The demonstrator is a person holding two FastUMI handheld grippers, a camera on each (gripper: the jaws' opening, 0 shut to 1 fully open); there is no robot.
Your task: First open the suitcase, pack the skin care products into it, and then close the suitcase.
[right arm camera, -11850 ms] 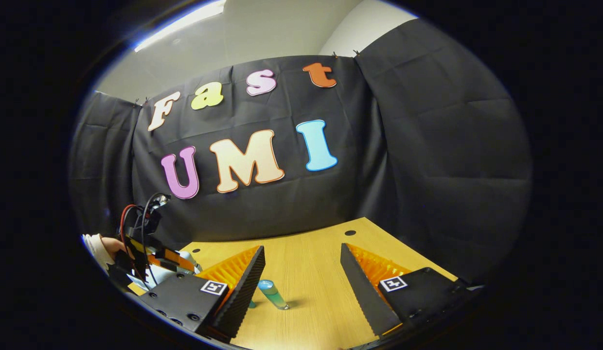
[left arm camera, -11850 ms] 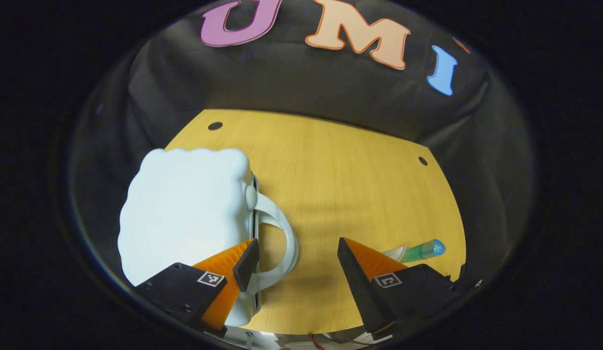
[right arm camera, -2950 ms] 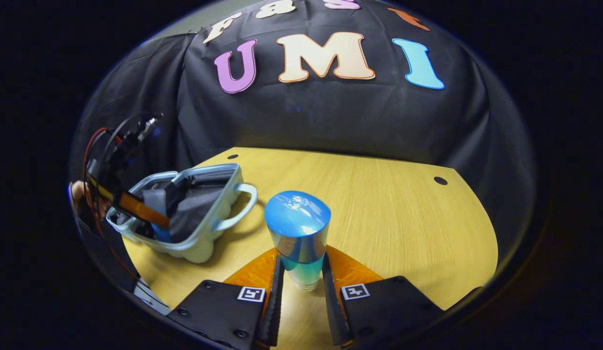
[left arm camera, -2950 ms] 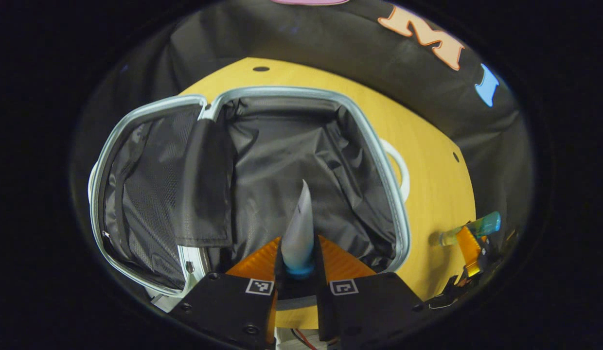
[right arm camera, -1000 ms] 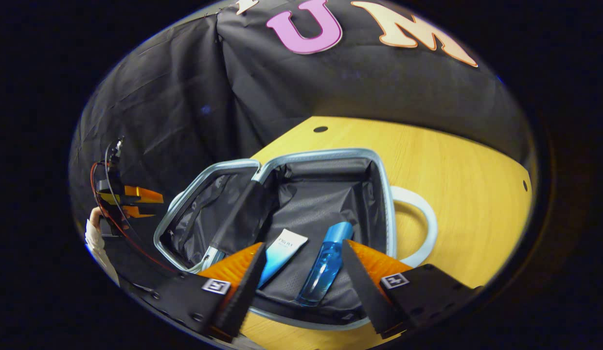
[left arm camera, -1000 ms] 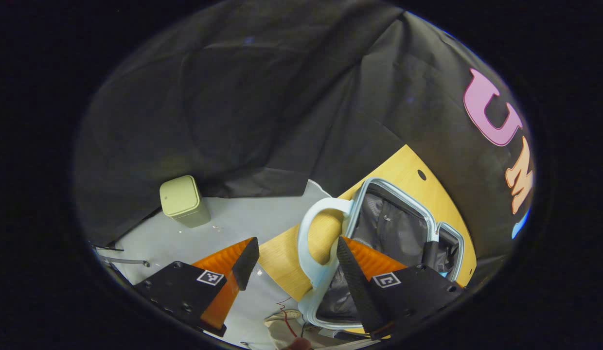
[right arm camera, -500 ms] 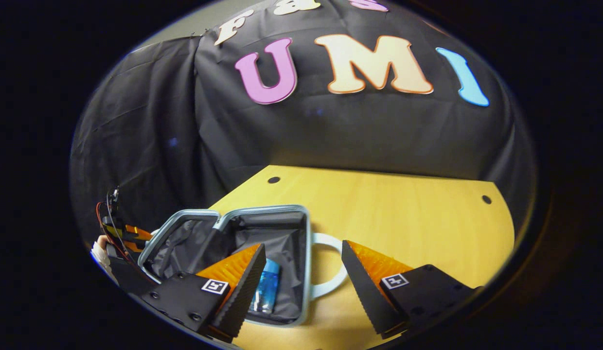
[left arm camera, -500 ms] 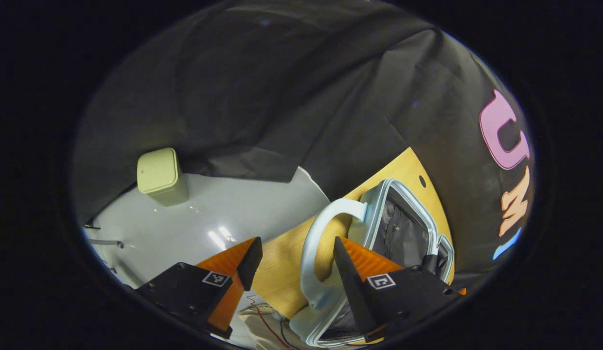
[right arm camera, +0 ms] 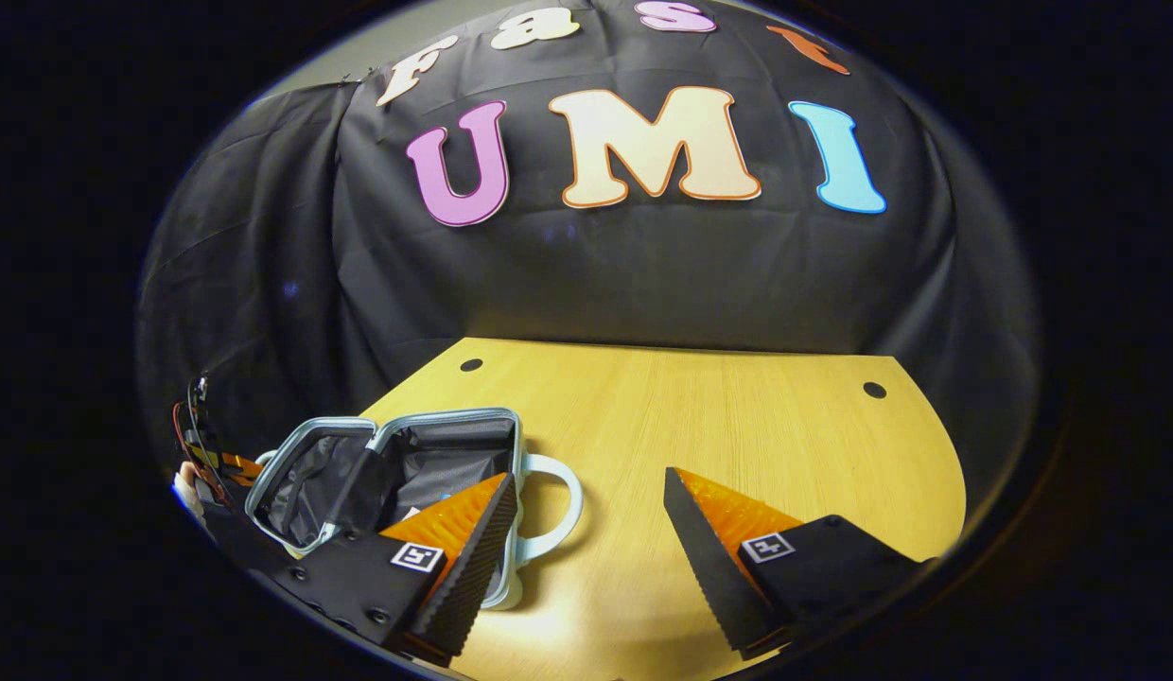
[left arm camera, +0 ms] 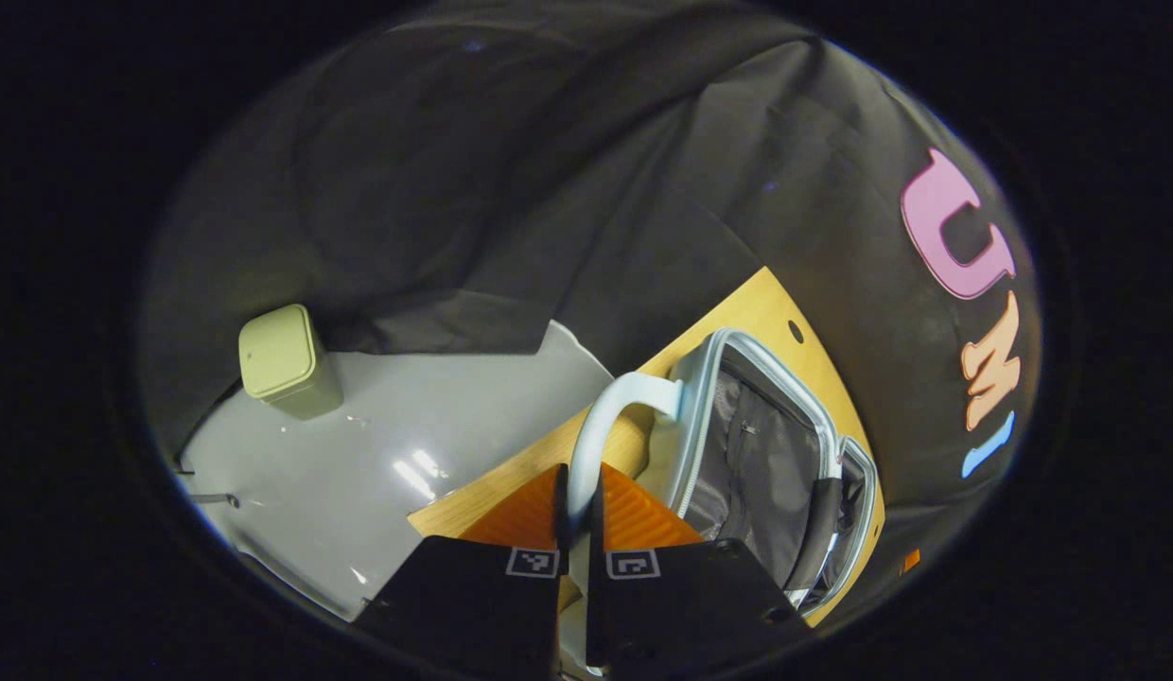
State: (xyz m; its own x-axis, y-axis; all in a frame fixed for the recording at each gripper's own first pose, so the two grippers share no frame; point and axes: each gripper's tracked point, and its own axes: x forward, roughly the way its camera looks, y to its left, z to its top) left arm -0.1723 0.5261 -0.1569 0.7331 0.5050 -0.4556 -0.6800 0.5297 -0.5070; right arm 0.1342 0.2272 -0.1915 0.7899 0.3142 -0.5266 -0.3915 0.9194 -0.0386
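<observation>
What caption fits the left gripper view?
Left claw shut on the open suitcase's handle, above the wooden table.

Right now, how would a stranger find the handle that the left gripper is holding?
Look at the wooden table, then the open pale blue suitcase at its edge. The handle is the pale loop on the suitcase's side nearest the floor, pinched by the left gripper.

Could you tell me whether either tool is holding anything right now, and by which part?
The left tool is shut on the suitcase handle, gripping the lower stretch of its pale loop. The right tool is open and holds nothing.
</observation>
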